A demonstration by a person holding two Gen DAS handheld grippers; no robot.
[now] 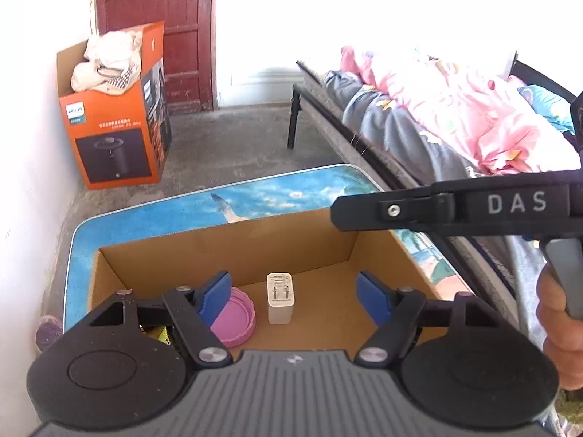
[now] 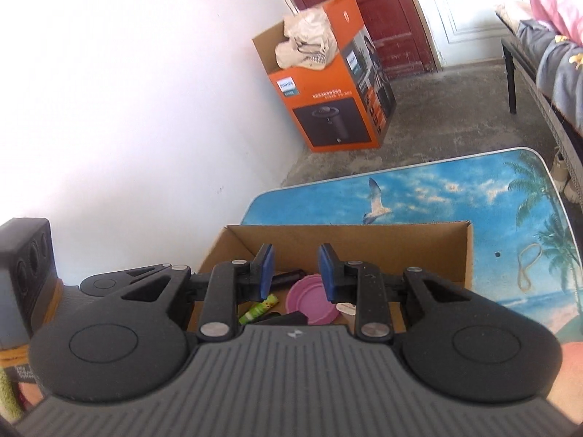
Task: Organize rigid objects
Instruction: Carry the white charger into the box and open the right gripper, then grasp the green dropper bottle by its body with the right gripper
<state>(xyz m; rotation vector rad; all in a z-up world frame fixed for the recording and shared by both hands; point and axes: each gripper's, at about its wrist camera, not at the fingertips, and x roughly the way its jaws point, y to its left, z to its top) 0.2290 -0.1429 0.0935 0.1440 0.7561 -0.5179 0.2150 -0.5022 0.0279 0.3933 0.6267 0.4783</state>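
Observation:
An open cardboard box (image 1: 255, 251) (image 2: 346, 240) stands on the beach-print table (image 1: 164, 211) (image 2: 437, 196). A white charger plug (image 1: 280, 298) and a pink lid (image 1: 237, 320) (image 2: 309, 302) lie inside it. The right wrist view also shows a green tube (image 2: 258, 309) and a black cylinder (image 2: 288, 276) in the box. My left gripper (image 1: 294, 291) hovers over the box with its jaws wide open; the charger lies free below them. My right gripper (image 2: 297, 271) hangs above the box's near side, its blue pads a small gap apart with nothing between them. One of its fingers (image 1: 455, 207) crosses the left wrist view.
An orange appliance carton (image 1: 116, 134) (image 2: 328, 109) stuffed with cloth stands by the white wall and red door. A bed (image 1: 437, 116) with pink bedding runs along the table's right side. A rubber band (image 2: 528, 266) lies on the table. A black device (image 2: 29, 262) sits far left.

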